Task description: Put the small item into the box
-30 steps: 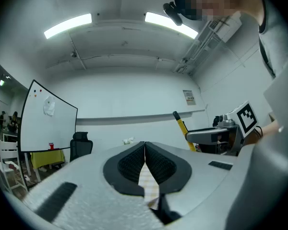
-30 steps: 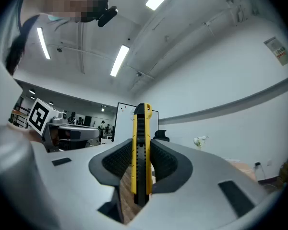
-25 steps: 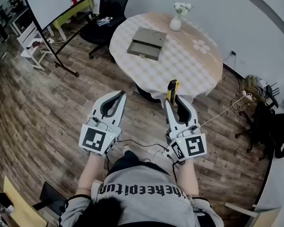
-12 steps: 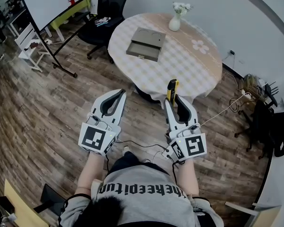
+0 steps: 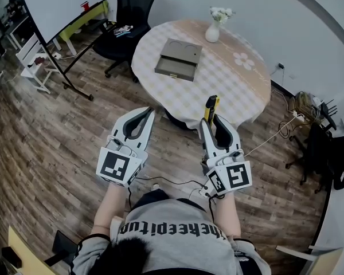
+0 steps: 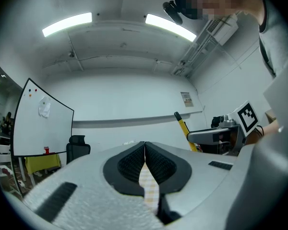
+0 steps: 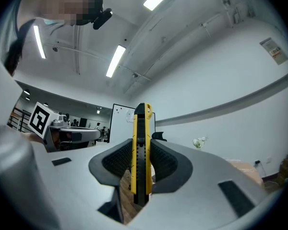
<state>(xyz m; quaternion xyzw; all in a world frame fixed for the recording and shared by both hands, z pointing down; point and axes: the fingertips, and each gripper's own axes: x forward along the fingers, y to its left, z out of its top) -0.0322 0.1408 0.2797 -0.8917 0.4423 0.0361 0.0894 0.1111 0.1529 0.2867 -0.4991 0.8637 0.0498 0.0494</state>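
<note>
A yellow and black utility knife (image 5: pixel 210 107) stands upright between the jaws of my right gripper (image 5: pixel 213 121), which is shut on it; in the right gripper view the knife (image 7: pixel 141 152) sticks up well past the pads. My left gripper (image 5: pixel 143 113) is shut with nothing in it, its pads (image 6: pixel 145 163) pressed together. Both grippers hover near the front edge of the round table (image 5: pixel 235 82). The grey open box (image 5: pixel 178 59) lies on the table's far left part, well beyond both grippers.
A white vase with flowers (image 5: pixel 214 27) stands at the table's back. A black office chair (image 5: pixel 128 16) is behind the table at left, beside a whiteboard stand (image 5: pixel 63 50). Cables and bags (image 5: pixel 309 113) lie on the wooden floor at right.
The whole view has shifted slightly; the table and box sit a little further right and nearer. Both grippers keep their hold and pose.
</note>
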